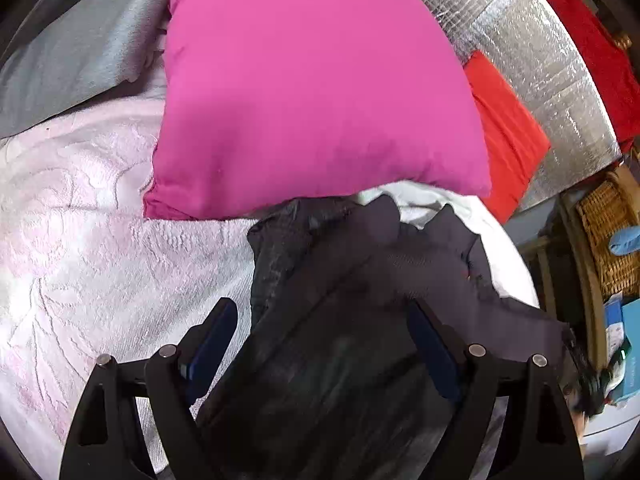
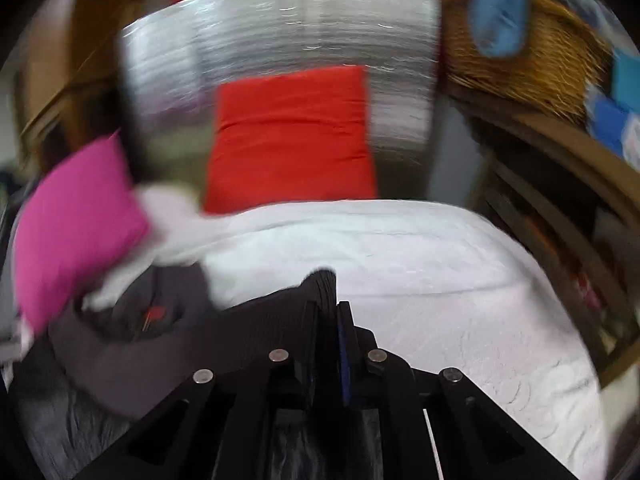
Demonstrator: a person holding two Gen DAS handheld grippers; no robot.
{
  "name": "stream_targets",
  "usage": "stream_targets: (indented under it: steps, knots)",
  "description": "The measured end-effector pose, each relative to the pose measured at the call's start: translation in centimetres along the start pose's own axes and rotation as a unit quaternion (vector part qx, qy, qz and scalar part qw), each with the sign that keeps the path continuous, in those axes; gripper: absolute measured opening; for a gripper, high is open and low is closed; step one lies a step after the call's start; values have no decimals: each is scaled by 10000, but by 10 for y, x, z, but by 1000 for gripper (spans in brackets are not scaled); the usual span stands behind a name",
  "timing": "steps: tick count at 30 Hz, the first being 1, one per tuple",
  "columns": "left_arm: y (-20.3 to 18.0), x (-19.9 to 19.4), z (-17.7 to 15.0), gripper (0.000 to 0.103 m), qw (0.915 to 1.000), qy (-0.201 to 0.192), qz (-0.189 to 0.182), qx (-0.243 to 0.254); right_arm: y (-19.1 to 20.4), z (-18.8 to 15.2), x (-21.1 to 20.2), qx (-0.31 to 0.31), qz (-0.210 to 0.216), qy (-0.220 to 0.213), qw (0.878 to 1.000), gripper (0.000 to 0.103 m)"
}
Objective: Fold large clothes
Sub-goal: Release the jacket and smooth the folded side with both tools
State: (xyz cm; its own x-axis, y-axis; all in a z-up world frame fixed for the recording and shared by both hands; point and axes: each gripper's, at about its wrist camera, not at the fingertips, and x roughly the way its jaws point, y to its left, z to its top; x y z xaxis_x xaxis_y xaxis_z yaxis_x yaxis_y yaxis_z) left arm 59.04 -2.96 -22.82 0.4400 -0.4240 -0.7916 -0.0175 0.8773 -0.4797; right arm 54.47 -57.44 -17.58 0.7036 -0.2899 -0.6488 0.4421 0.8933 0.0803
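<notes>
Lay crumpled on the white bedspread [image 1: 80, 240]: a dark garment [image 1: 360, 280], bunched near the pink pillow [image 1: 312, 92] at the head of the bed, with one end drawn toward the cameras. Seemed an early step, the gathering and lifting of an edge before spreading flat. Pinched a dark ribbed hem [image 2: 316, 280] between pressed-together fingers: right hand-held gripper [image 2: 332, 304]. Hung spread wide above the cloth, fabric between but not clamped: left hand-held gripper [image 1: 324, 312]. Called next, by the look of it, for a second grip on a matching corner and a pull apart to open the piece out. Long axis hard to read in such a heap; appeared to run from the pillow down toward the grippers. Behind, a red cushion [image 2: 292, 136] against a silver foil panel [image 2: 280, 20]; beside the bed, a wicker basket [image 1: 608, 232].
</notes>
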Motion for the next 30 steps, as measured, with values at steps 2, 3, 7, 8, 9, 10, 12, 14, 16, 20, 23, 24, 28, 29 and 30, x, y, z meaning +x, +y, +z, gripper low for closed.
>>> stream_targets:
  steps: [2,3,7,8,9,10,12,14,16,20,23,24,28,29,30]
  knots:
    - [0,6,-1,87,10000,55,69,0,-15,-6,34,259,-465,205,9984,9]
    - [1,9,-3,87,9999,91,116,-16,-31,-14,57,678,-111,608,9958,9]
    - [-3,15,-9,87,9991,100,399,125,-69,-40,49,1971,1058,894,9706,13]
    - [-4,15,-11,87,9983,115,523,218,-72,-43,35,1900,1142,773,9720,24]
    - [-4,15,-12,87,9981,164,542,249,-76,-46,20,1809,1199,693,9737,34]
    - [-3,16,-14,87,9981,275,492,239,-79,-50,5,1792,1257,639,9737,68]
    - [-2,13,-18,87,9983,369,420,140,-91,-63,-30,1887,1374,335,9718,89]
    - [-1,0,-24,87,9988,197,436,99,-96,-75,-54,1839,1506,315,9708,89]
    - [-2,-21,-36,87,9989,-61,413,222,-97,-89,-68,1834,1618,434,9687,89]
    - [3,-26,-57,87,9969,-37,578,531,-99,-121,-74,1865,1703,634,9655,89]
    - [13,-9,-59,87,9972,282,587,359,-98,-136,-51,2127,1817,948,9554,89]
    - [19,-8,-58,87,9984,291,428,205,-96,-139,-41,2245,2014,1098,9471,89]
    - [27,0,-56,87,9994,314,141,-11,-70,-155,-17,2190,2574,1547,9283,89]
    - [27,4,-57,87,9993,366,67,-4,-60,-158,-12,2058,2531,1623,9313,89]
    - [29,6,-58,87,9992,406,-3,-44,-51,-160,-11,1934,2504,1586,9353,89]
